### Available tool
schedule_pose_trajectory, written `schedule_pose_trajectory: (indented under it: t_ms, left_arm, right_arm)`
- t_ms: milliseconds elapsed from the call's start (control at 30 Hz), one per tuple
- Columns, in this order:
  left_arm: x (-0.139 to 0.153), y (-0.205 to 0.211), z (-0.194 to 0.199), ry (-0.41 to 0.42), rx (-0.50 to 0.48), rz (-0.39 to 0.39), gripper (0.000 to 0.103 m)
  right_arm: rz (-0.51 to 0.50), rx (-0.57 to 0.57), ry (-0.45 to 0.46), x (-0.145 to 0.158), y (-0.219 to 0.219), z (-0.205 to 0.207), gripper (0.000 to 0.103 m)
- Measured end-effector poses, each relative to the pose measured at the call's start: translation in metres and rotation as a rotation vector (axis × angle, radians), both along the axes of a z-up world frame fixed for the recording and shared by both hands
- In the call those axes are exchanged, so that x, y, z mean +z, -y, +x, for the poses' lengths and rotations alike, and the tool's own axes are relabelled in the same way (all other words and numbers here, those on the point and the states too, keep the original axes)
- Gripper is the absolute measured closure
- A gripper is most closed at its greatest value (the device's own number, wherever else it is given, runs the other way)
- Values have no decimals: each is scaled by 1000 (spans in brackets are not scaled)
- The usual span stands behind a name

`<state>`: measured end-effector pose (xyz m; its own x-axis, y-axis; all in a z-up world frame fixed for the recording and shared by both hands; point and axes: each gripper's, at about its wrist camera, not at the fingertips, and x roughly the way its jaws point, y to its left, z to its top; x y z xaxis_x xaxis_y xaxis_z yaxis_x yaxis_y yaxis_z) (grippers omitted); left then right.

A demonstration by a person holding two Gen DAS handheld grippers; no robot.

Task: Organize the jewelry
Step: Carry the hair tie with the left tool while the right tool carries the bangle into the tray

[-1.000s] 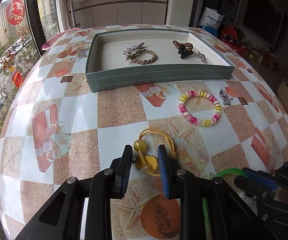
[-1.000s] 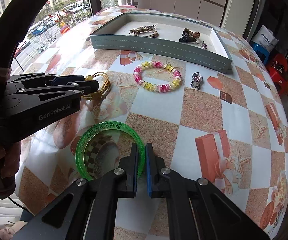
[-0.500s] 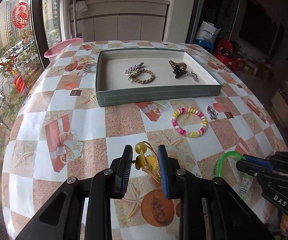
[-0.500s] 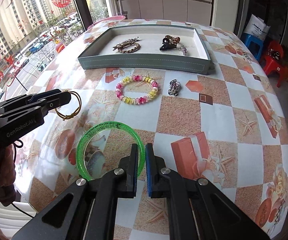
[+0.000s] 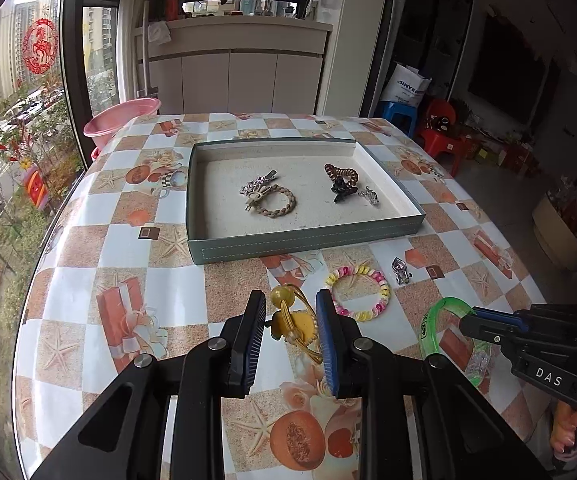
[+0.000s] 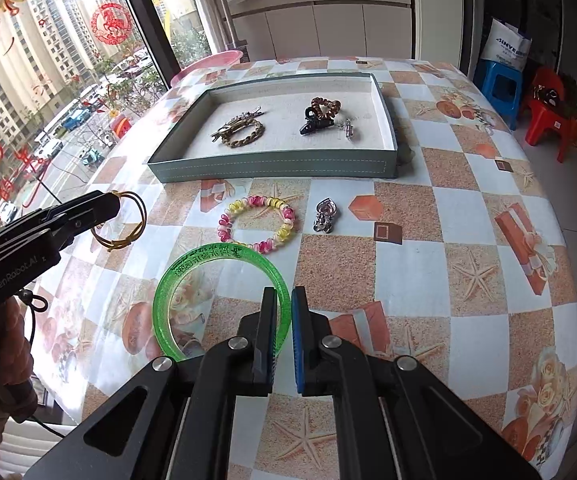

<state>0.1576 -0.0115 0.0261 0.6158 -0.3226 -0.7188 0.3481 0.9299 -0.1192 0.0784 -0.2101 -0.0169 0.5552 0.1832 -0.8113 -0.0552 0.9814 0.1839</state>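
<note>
Jewelry lies split between a grey-green tray (image 5: 304, 242) and the patterned tablecloth (image 6: 408, 216), where a pink-and-yellow coil bracelet (image 6: 256, 229) and a silver clip (image 6: 324, 216) rest just in front of the tray. Left gripper (image 5: 290, 322) holds a yellow beaded hair tie (image 5: 293, 322) between narrowly parted jaws above the table. Right gripper (image 6: 284, 336), nearly closed, pinches the rim of a green bangle (image 6: 192, 280) clear of the cloth.

Only a few readable bits here: "GenRobot.AI" printed on the left gripper (image 6: 104, 210), and "DAS" on the right gripper (image 5: 473, 319). The white bag (image 6: 509, 47) by the wall reads something like "SINYE", rest is cut off.
</note>
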Motion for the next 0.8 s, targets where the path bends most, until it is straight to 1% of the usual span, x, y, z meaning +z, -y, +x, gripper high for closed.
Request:
schedule_pose_trajectory:
  t_ms: [167,467,633,800]
  left_arm:
    - [15,2,11,20,-2,-10,64]
    - [36,19,50,63,-6,-1,64]
    - [35,29,79,57,0,-8,64]
    - [25,37,108,38,17,6,64]
  right_arm:
    - [26,-13,22,16,12,16,95]
    - [37,-32,65,47,30,67,95]
    - [49,-44,60,50,37,99,95]
    - [45,-64,43,45,42,133,95]
